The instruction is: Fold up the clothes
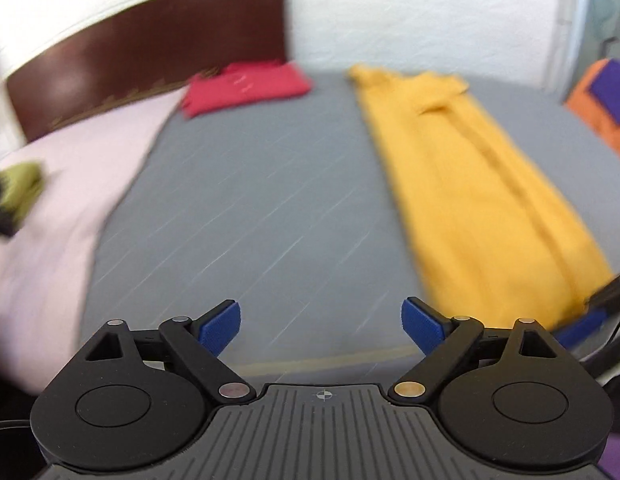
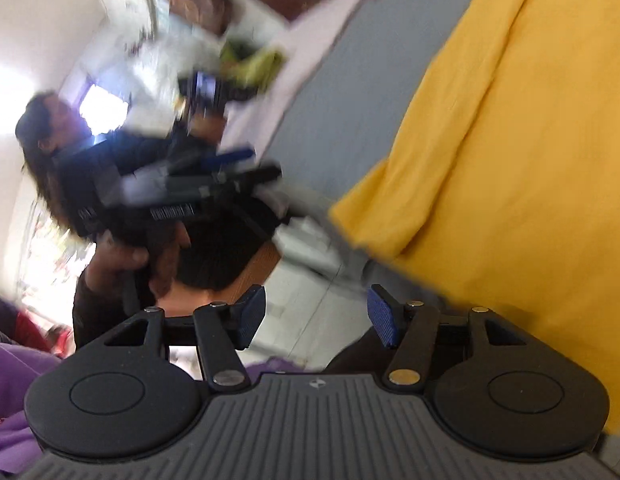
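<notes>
Yellow cloth (image 1: pixel 481 200) is lying in a long folded strip on the grey bed (image 1: pixel 250 200). We are holding the left gripper (image 1: pixel 321 326) and the right gripper (image 2: pixel 317 316) apart and empty, evidently clearing off before another fold.

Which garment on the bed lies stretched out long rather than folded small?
The yellow garment, a long strip running down the grey sheet. The red garment is a compact bundle by the headboard, and the olive piece sits bunched on the pink cover.
</notes>
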